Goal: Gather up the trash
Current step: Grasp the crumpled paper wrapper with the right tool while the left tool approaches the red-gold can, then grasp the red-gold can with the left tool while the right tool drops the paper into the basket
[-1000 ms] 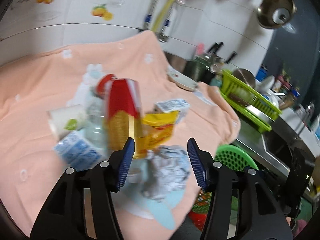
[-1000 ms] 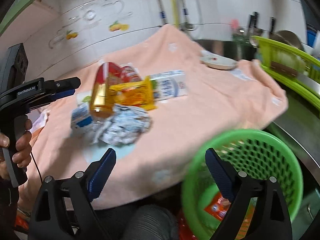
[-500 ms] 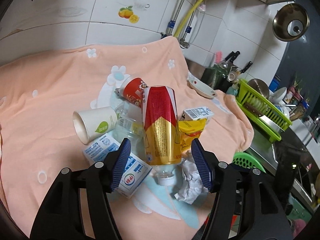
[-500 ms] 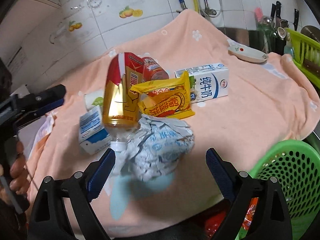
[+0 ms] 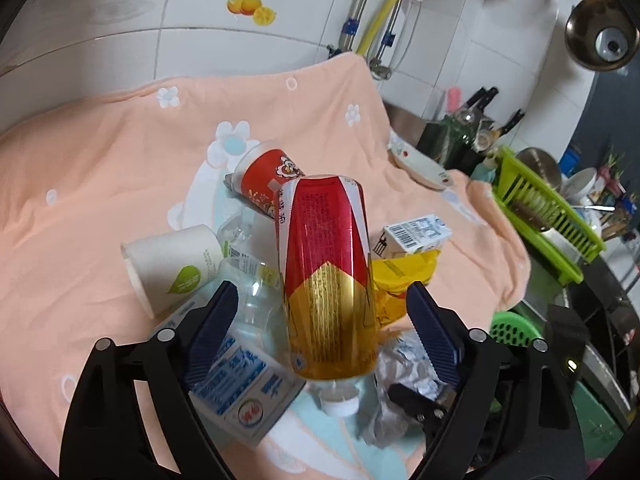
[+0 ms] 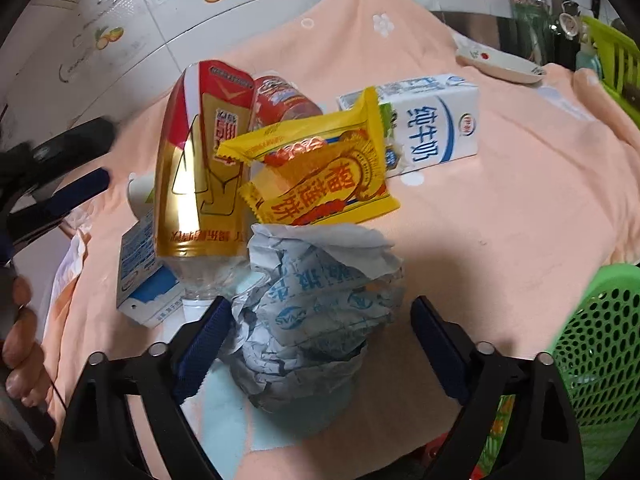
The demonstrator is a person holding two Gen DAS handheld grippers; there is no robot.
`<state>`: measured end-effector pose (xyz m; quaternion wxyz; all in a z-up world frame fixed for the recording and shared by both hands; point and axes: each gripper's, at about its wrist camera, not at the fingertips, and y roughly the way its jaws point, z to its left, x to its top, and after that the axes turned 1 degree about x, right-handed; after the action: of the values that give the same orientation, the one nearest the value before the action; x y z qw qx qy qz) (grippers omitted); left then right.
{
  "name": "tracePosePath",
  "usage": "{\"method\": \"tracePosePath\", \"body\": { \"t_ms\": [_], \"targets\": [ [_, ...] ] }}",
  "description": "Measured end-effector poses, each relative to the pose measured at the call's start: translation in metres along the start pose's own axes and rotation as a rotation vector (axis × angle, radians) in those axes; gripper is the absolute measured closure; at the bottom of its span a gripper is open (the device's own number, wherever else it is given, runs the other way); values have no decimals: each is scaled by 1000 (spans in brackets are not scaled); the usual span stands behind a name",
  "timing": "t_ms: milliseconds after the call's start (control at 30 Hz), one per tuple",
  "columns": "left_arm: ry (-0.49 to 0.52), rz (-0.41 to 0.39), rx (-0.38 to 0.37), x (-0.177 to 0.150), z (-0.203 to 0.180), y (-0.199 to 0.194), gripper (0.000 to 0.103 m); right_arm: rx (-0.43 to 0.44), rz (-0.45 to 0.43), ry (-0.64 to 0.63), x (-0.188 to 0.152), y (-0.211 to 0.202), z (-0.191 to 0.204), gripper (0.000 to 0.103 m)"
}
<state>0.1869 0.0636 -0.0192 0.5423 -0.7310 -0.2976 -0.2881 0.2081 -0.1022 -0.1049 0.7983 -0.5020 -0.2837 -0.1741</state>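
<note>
A pile of trash lies on a peach cloth (image 5: 100, 200). A red and gold bottle (image 5: 328, 276) stands upside down on its white cap between my open left gripper's (image 5: 322, 324) fingers, not touched. It shows in the right wrist view too (image 6: 200, 176). Around it lie a white paper cup (image 5: 172, 264), a red cup (image 5: 264, 180), a blue-white carton (image 5: 244, 384), a milk carton (image 6: 432, 128) and a yellow snack wrapper (image 6: 320, 172). My open right gripper (image 6: 320, 340) straddles a crumpled grey-blue paper wad (image 6: 316, 320). A green mesh basket (image 6: 600, 340) sits at the right.
A white dish (image 6: 500, 64) sits on the cloth's far right corner. A green dish rack (image 5: 548, 224), knives and a sink stand beyond it. Tiled wall and pipes are behind. The person's left hand (image 6: 20, 344) holds the other gripper at the left edge.
Both grippers have moved closer to the pile. The left now frames the upside-down bottle, and the right has come down around the crumpled paper wad. The basket has slid toward the right edge.
</note>
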Motion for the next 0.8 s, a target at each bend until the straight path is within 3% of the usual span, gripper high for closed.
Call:
{"method": "tracePosePath", "body": {
  "t_ms": [133,233,467,800],
  "targets": [
    [-5,36,17,8,-3,22,17,22,-7,-19,-1,-3,5,43],
    [-16,53,16,12,-5,34,17,26,-26,-39,-4,-10,8,50],
    [-16,84,10,15,-11,57,19,9,-68,-88,-12,-30,12,53],
    [-28,95,-16,19,-9,69,39,-5,-133,-112,-20,-69,7,54]
  ]
}}
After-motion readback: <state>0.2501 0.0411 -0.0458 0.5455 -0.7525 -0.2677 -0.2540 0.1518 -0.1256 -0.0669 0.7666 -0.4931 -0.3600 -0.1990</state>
